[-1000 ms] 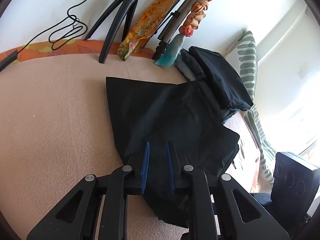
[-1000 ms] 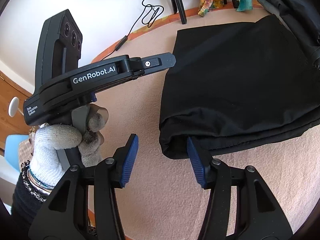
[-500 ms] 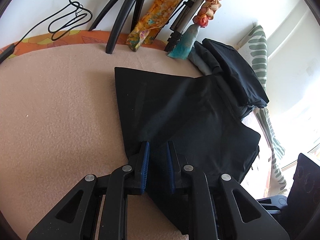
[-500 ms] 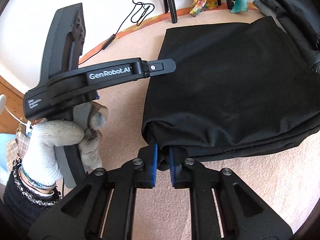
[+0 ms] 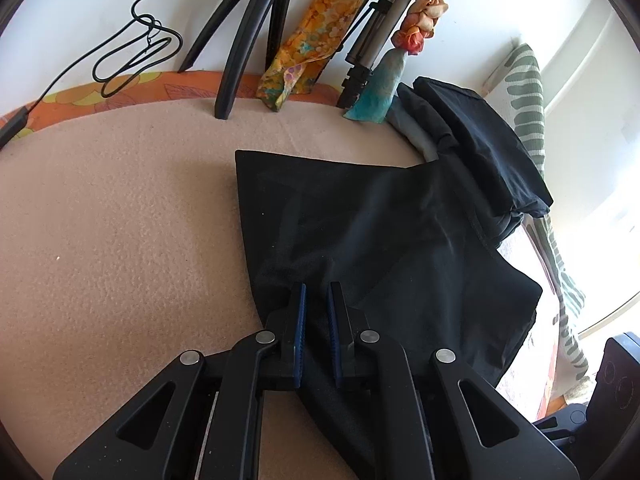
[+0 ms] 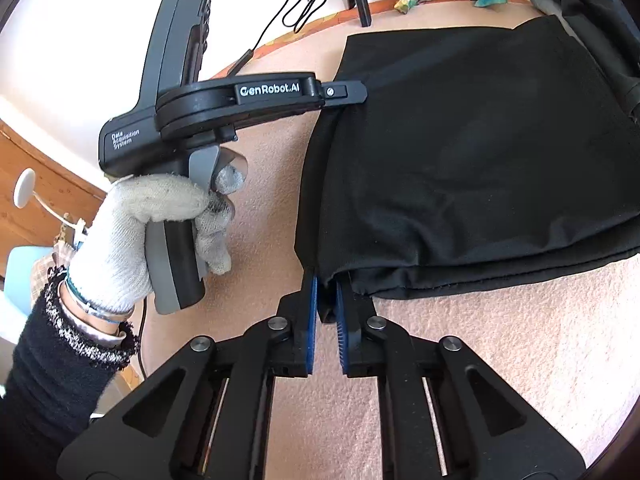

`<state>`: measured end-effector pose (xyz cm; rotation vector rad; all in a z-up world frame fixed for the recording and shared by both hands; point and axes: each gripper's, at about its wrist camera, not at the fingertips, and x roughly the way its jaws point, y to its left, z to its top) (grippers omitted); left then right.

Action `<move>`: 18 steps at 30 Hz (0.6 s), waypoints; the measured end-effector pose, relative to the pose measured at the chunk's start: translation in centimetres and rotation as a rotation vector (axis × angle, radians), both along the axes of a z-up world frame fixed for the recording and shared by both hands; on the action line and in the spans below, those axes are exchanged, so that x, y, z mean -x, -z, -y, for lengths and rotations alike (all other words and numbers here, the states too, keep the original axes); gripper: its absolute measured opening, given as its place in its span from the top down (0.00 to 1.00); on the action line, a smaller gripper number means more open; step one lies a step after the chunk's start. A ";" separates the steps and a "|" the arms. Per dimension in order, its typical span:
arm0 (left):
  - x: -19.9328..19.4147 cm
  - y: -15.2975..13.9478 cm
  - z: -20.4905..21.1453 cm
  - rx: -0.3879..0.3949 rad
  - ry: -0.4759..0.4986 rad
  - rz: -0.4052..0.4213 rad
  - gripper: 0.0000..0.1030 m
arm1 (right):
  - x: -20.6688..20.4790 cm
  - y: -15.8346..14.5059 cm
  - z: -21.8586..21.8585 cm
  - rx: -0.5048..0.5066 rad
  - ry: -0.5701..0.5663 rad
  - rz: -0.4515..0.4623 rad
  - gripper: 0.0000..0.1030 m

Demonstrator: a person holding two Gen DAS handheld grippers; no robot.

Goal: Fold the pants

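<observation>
Now both tongs, left tongs (image 5: 316,298) and right tongs (image 6: 326,294), clench the black pants (image 6: 472,152); best lift evenly, keeping edges aligned.

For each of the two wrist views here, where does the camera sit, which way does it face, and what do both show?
Left wrist view: sits on the left gripper, facing the wall across the black folded pants on the beige fleece blanket; its jaws are shut on the fabric.
Right wrist view: sits on the right gripper, clamped on the pants' near corner; it shows the person's white-gloved left hand holding the left gripper.
Shared: the pants, blanket, black tripod leg and orange patterned scarf.
</observation>
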<state>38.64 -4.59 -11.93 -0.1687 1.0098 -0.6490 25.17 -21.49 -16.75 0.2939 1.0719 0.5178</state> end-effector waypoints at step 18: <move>2.2 -2.2 -2.9 0.100 -0.079 -0.070 0.44 | -1.1 -4.6 14.7 -0.079 0.197 0.134 0.30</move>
